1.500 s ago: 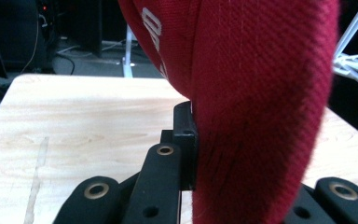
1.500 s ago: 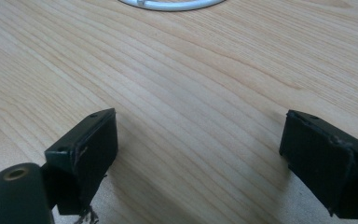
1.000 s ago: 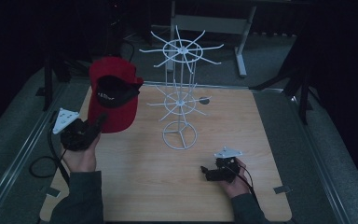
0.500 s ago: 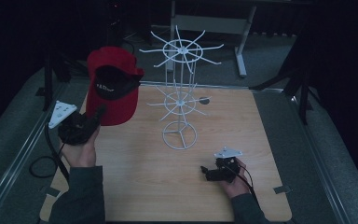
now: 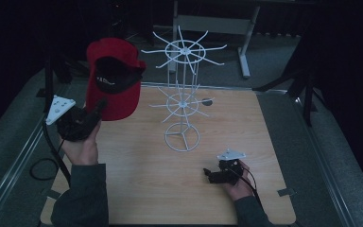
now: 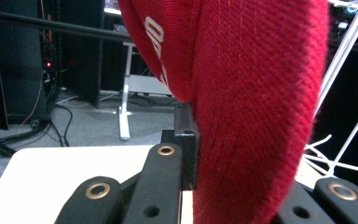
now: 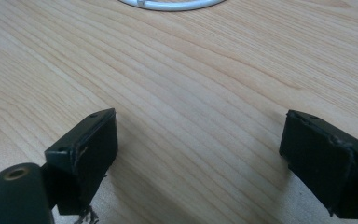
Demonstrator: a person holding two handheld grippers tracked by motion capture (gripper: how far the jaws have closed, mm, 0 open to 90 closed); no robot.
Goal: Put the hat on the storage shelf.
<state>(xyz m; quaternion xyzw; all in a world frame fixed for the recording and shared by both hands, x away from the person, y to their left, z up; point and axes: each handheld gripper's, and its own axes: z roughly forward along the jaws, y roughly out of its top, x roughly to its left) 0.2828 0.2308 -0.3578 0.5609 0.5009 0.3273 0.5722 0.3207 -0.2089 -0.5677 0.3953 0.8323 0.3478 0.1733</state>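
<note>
Item one, the largest: our table [image 5: 137,189], a flat slab of pale wood-grain laminate, smooth and hard, with dark grey flooring around it.

Item two: a tall white wire display stand [image 5: 183,101], thin stiff rods, a ring base resting on the table, two spoked tiers one above the other. We judge it light and liable to tip or wobble if knocked.

Item three: a red woven-fabric cap with a black lining [image 5: 112,78], held in the air above the table's left edge, beside the stand's upper spokes but apart from them. In the left gripper view the cloth [image 6: 256,107] shows a coarse twill weave and white lettering. We judge it light, soft in the crown, stiffer in the brim, not fragile and not slippery; the brim or its edge gives the firmest hold, while the crown would fold.

Item four: the left tool [image 5: 98,109], black, clamped on the cap's fabric.

Item five: the right tool [image 5: 207,173], black, low over the table near the front, its jaws spread wide with nothing between them; its pads [image 7: 86,144] look scuffed.
</note>
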